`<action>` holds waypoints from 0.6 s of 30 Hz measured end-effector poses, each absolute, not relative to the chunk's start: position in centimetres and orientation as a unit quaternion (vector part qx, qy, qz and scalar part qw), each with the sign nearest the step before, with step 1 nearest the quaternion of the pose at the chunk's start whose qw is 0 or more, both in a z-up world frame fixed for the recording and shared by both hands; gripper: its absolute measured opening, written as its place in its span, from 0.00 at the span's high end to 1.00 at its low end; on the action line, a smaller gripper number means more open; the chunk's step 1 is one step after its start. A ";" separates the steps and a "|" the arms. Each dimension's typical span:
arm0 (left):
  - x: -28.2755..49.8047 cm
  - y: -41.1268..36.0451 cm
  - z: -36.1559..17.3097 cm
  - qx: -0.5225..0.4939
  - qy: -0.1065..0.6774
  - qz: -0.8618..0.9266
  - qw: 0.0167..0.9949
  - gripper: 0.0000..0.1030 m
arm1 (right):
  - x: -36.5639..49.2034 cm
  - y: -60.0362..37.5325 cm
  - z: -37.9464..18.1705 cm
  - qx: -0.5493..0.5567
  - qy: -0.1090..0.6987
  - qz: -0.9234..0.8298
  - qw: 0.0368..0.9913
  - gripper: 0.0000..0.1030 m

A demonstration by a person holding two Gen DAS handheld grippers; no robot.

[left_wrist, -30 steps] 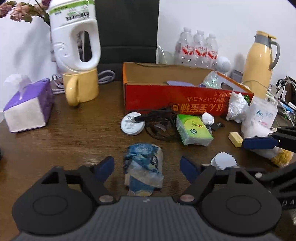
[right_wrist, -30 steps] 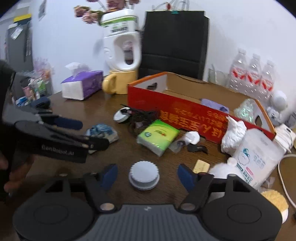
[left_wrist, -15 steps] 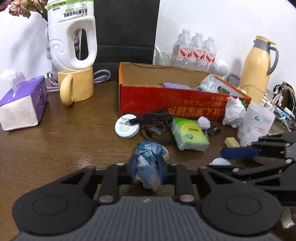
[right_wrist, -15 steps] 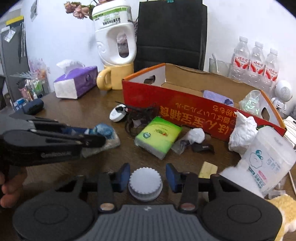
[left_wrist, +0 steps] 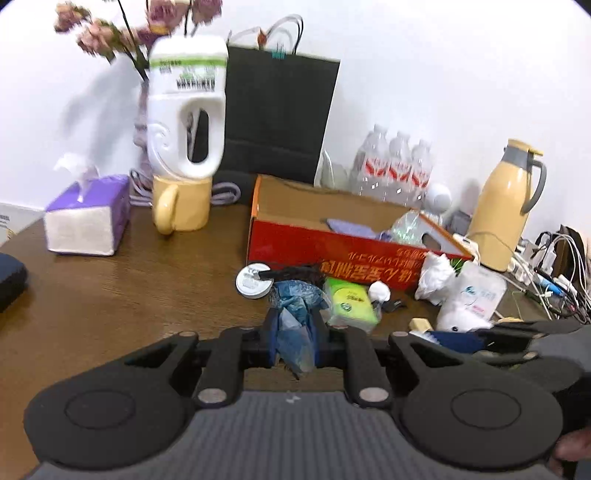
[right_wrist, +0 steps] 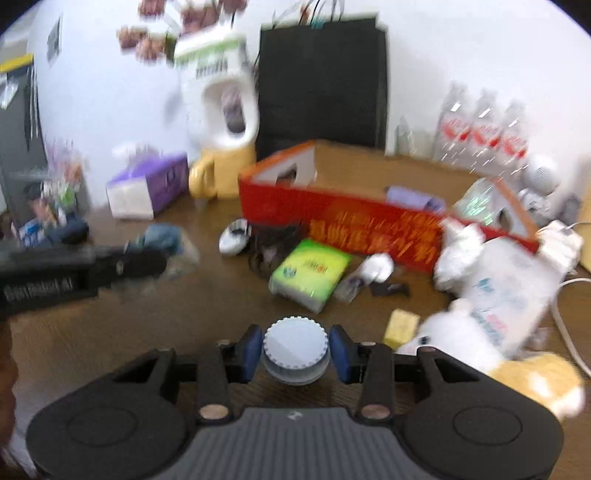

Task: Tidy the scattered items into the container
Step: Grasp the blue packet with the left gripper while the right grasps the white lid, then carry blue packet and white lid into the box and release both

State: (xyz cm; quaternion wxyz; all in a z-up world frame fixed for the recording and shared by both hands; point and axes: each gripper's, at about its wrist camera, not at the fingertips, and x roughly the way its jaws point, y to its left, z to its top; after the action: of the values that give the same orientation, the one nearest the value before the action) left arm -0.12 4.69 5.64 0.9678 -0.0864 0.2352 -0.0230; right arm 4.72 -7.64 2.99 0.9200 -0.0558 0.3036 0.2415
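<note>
Looks like a lived-in home or small office corner, w/ a cluttered brown wood table (left_wrist: pixel 110 295) against a white wall. At 10 o'clock: purple tissue box (left_wrist: pixel 88 216), yellow mug (left_wrist: pixel 183 205) w/ a white detergent jug (left_wrist: pixel 186 107) on it, flowers (left_wrist: pixel 136 22) behind. At 12: black paper bag (left_wrist: pixel 280 110). At 1–2: water bottles (left_wrist: pixel 397 164), yellow thermos jug (left_wrist: pixel 508 205). At 3: tangle of chargers & cables (left_wrist: pixel 554 269). Mid-table: red cardboard box (left_wrist: pixel 332 245).
</note>
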 end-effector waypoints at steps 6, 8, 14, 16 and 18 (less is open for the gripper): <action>-3.1 1.8 6.5 -0.064 0.222 -0.041 0.972 0.84 | -0.7 -11.8 5.5 -0.010 0.237 0.209 0.949 0.62; -3.5 1.2 6.7 -0.060 0.224 -0.048 0.972 0.84 | -2.1 -13.1 5.7 0.013 0.231 0.200 0.952 0.62; -4.5 -0.8 7.5 -0.040 0.213 -0.066 0.974 0.84 | -4.4 -15.3 5.9 0.049 0.213 0.179 0.959 0.62; -4.5 -1.1 7.8 -0.046 0.207 -0.069 0.975 0.84 | -4.6 -15.7 6.4 0.050 0.205 0.176 0.961 0.62; -3.7 -1.0 8.4 -0.053 0.203 -0.072 0.975 0.84 | -4.0 -16.1 7.0 0.051 0.201 0.177 0.962 0.62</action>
State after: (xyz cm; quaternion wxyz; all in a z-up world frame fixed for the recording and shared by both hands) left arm -3.66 -1.03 8.35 0.9750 -0.0532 0.2032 -0.0723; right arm -4.03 -16.15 6.99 0.9622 0.0506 0.2008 0.1769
